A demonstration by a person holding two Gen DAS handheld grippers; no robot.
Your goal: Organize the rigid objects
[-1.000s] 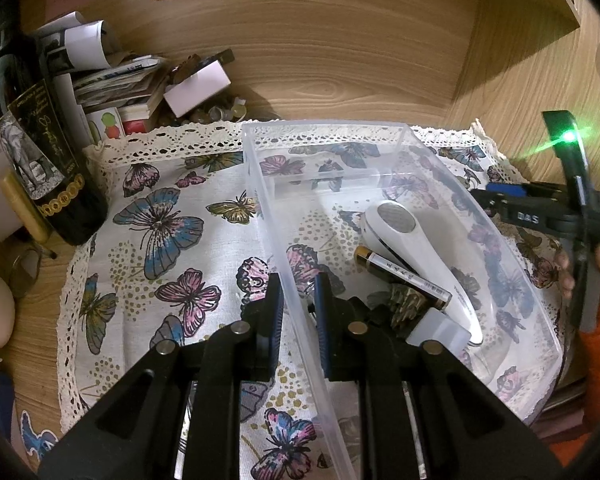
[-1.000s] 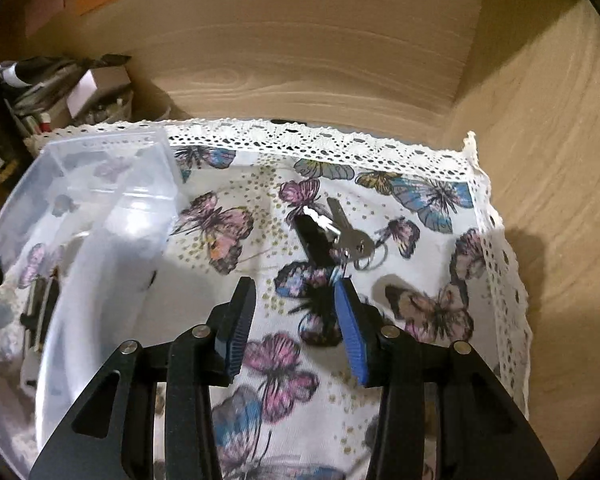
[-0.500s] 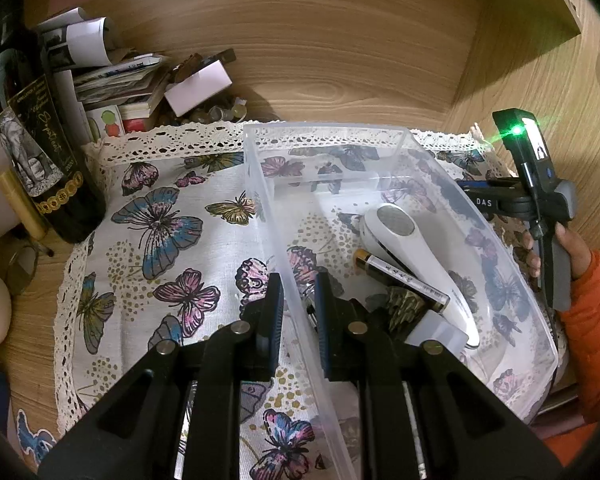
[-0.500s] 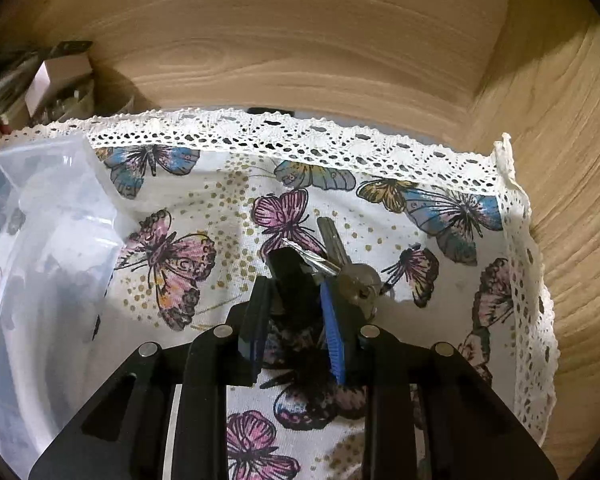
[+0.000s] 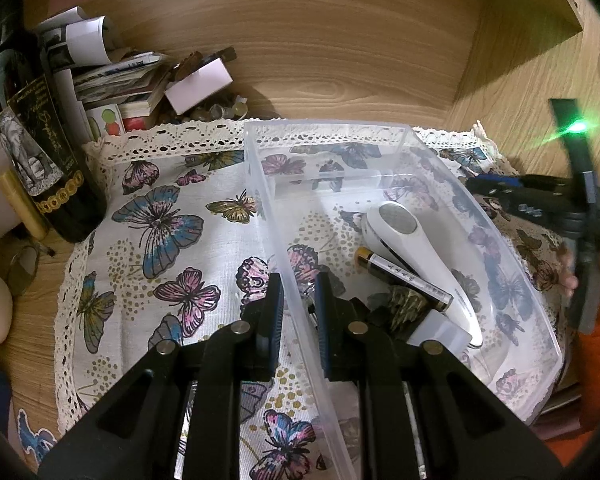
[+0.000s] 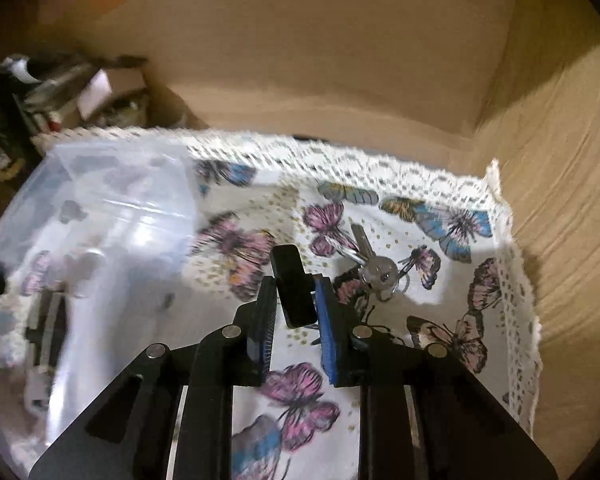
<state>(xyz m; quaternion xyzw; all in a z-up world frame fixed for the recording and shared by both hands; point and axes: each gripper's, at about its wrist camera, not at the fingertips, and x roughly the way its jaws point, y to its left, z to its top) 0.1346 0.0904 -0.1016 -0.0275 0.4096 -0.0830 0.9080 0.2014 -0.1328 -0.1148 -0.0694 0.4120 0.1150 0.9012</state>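
Note:
My left gripper (image 5: 297, 308) is shut on the left wall of a clear plastic bin (image 5: 268, 208) on the butterfly cloth. Inside the bin lie a white handheld device (image 5: 412, 248), a black-and-gold pen (image 5: 404, 276) and a small dark-patterned item (image 5: 404, 304). My right gripper (image 6: 294, 312) is shut on a black key fob (image 6: 292, 284) and holds it above the cloth. Silver keys (image 6: 374, 264) hang from the fob on a ring. The bin (image 6: 100, 232) is to the left in the right wrist view. The right gripper body (image 5: 556, 204) shows beyond the bin's right wall.
A dark wine bottle (image 5: 40, 152) stands at the cloth's left edge. Papers, booklets and a small white box (image 5: 198, 84) pile up at the back left. Wooden walls (image 6: 560, 200) close the back and right. The lace cloth edge (image 6: 512, 280) runs along the right.
My right gripper closed on the black key fob and lifted it, the keys trailing, pulling back and swinging left toward the bin. My left gripper kept its hold on the bin wall.

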